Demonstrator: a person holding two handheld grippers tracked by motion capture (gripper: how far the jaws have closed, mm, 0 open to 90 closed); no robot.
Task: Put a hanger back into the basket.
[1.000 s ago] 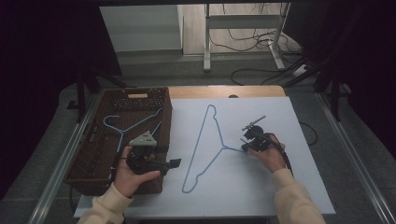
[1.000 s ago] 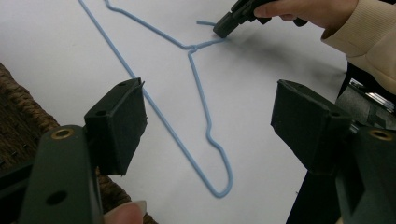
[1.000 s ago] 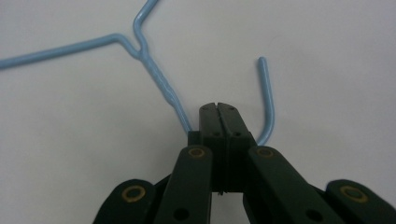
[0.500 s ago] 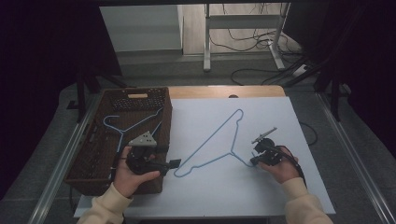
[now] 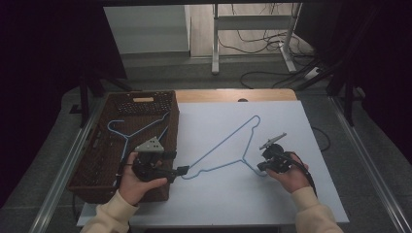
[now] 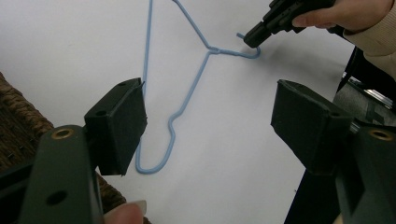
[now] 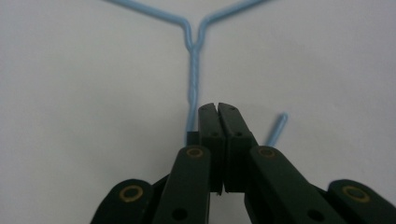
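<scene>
On the white sheet (image 5: 301, 194) over the table, just right of the wicker basket (image 5: 92, 165): blue wire hanger (image 5: 221, 145), lying flat, hook end away from the basket. Second blue hanger (image 5: 127, 133) inside the basket, untouched.

Right hand-held gripper (image 5: 259, 167) at the hook (image 6: 247, 51), farthest from the basket; jaws pinched together on the wire of the hook bend, neck twist (image 7: 192, 84) running straight out ahead of them. Hook's free tip (image 7: 276, 126) sticking out beside the jaws.

Left hand-held gripper (image 5: 183, 170) at the basket's near right corner, jaws wide, nothing between them; hanger's rounded shoulder end (image 6: 152, 165) lying just ahead of the pads (image 6: 123, 123), not touched.

Step in hand, by judgement: swinging the hanger by its hook toward the basket, shoulder end presented to the waiting left.

Next move, likely: left jaws forward over the shoulder end and closed on the thin wire, low to the sheet; then lift with both and carry into the basket beside the second hanger. Risk: wire slipping or pivoting in a one-point pinch.
</scene>
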